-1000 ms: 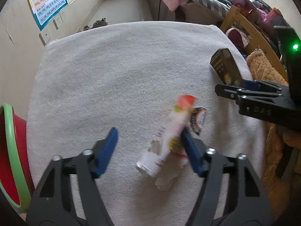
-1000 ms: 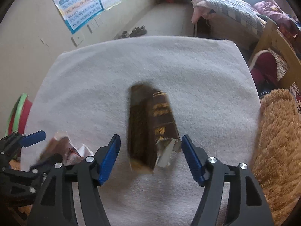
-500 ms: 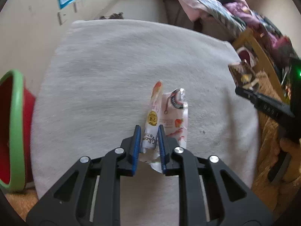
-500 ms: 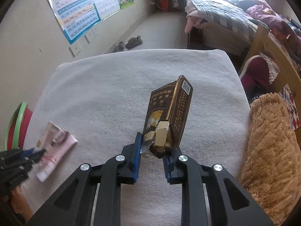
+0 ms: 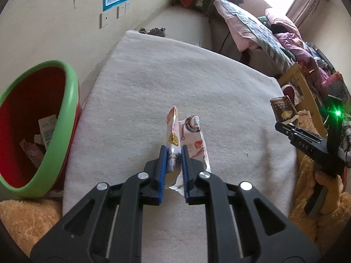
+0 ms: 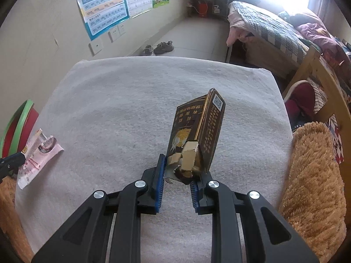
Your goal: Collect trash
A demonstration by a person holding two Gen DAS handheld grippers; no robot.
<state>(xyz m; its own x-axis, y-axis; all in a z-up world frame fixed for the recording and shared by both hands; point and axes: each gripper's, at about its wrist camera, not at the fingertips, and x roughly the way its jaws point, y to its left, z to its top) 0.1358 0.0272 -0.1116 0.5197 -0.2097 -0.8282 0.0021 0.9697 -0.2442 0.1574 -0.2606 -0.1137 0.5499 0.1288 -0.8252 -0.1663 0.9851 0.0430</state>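
Pink snack wrappers (image 5: 185, 138) pinched low between the blue pads of the left gripper (image 5: 173, 164), lifted clear of the white towel (image 5: 153, 92). Dark brown carton (image 6: 197, 135) clamped at its torn bottom end by the right gripper (image 6: 177, 175), tilted up over the same towel. Red bin with green rim (image 5: 70, 118) just off the towel's left edge, some scraps inside. Best carried well over the rim before releasing, wrappers first, being limp and prone to snag.
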